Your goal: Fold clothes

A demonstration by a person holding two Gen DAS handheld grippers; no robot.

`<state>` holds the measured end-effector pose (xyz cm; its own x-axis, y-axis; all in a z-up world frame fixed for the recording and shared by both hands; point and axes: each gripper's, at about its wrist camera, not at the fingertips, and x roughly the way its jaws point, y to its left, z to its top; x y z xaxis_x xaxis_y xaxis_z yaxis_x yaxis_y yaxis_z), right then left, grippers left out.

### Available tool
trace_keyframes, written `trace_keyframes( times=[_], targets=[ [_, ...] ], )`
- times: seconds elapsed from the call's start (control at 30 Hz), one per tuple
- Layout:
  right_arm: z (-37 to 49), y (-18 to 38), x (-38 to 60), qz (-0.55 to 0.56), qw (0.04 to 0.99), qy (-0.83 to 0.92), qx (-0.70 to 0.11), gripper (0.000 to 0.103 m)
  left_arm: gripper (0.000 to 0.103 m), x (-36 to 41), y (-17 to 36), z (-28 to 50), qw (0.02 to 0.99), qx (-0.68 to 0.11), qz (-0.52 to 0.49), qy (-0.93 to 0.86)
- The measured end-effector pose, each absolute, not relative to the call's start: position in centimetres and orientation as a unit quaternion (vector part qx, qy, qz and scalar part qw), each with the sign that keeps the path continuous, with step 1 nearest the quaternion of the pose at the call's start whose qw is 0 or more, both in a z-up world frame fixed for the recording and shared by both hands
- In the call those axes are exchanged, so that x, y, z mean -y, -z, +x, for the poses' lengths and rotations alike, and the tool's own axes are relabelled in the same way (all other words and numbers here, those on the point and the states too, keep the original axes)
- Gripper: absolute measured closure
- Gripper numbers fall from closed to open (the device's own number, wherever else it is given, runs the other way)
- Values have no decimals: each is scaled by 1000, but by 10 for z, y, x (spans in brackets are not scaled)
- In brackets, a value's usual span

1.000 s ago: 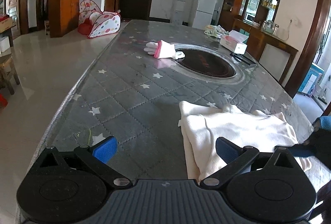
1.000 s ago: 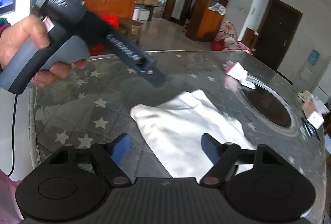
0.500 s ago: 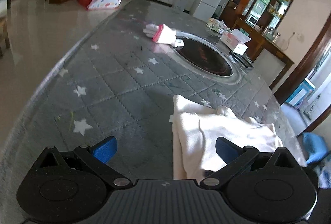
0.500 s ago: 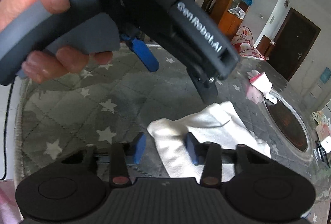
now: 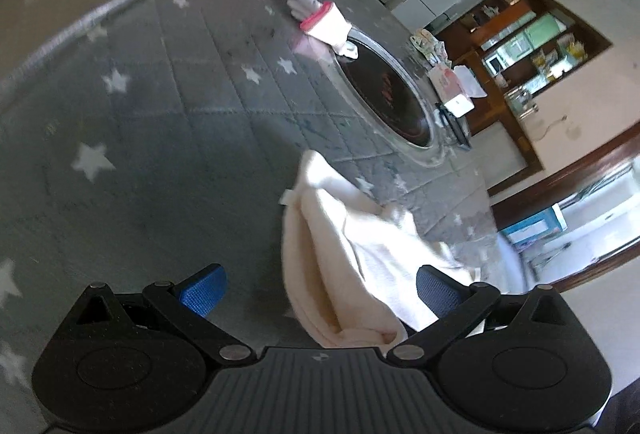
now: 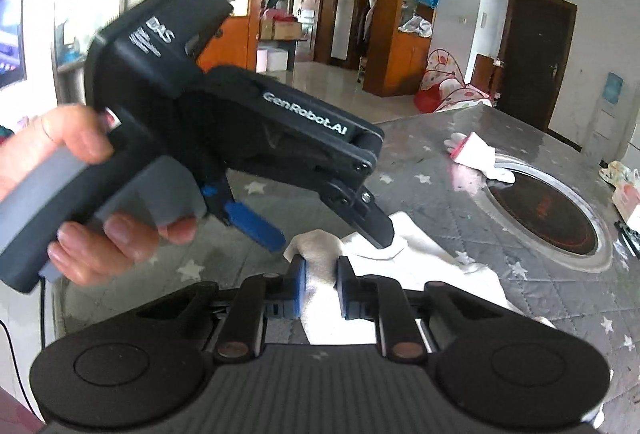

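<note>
A cream-white garment (image 5: 352,246) lies partly folded on the grey star-patterned table (image 5: 160,121). My left gripper (image 5: 320,294) is open, its blue pads wide apart over the garment's near edge. In the right wrist view my right gripper (image 6: 319,288) is shut on a raised fold of the garment (image 6: 320,274). The left gripper (image 6: 332,234) shows there too, held by a hand (image 6: 80,193), open, one black fingertip touching the cloth and the blue pad just above the table.
A white and pink glove (image 5: 324,21) lies by the round dark inset (image 5: 384,93) in the table's middle. A tissue box (image 5: 448,81) and small items stand beyond it. The table edge (image 5: 80,25) curves at left.
My right gripper has closed on the garment's edge and lifted a fold. My left gripper has dropped and tilted closer over the cloth, still open.
</note>
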<state>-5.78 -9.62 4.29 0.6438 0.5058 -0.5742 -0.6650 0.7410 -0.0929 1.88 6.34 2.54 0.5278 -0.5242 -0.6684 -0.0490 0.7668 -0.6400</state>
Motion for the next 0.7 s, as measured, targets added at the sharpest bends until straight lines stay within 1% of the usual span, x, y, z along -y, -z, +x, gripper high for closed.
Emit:
trace_keyframes(
  times=[0.2, 0.27, 0.3, 0.33, 0.37, 0.4, 0.43, 0.47, 0.57, 0.63, 0.7],
  targets=[
    [-64, -49, 105, -133, 897, -332, -259, 89, 20, -47, -14, 29, 782, -480, -356, 177],
    [-66, -50, 107, -128, 897, -334, -259, 89, 31, -45, -11, 30, 776, -480, -368, 179],
    [-66, -50, 108, -127, 897, -335, -259, 89, 33, -44, -9, 30, 774, -480, -372, 180],
    [-67, -49, 109, -125, 897, -336, -259, 89, 39, -44, -8, 30, 772, -480, -375, 180],
    [-68, -48, 109, -123, 896, -338, -259, 90, 52, -44, -6, 30, 771, -482, -376, 179],
    [-68, -48, 110, -122, 896, -340, -260, 89, 58, -44, -4, 29, 770, -483, -378, 177],
    [-69, -47, 111, -119, 895, -340, -262, 89, 67, -45, -2, 29, 769, -484, -380, 174],
    [-69, -47, 112, -117, 895, -341, -263, 89, 74, -46, 1, 29, 767, -485, -382, 172],
    [-71, -45, 116, -111, 894, -343, -268, 88, 81, -50, 5, 27, 768, -484, -384, 170],
    [-72, -44, 119, -106, 893, -344, -271, 87, 82, -50, 5, 26, 770, -482, -381, 171],
    [-73, -43, 122, -102, 892, -345, -273, 83, 82, -50, 5, 25, 773, -481, -377, 171]
  ],
)
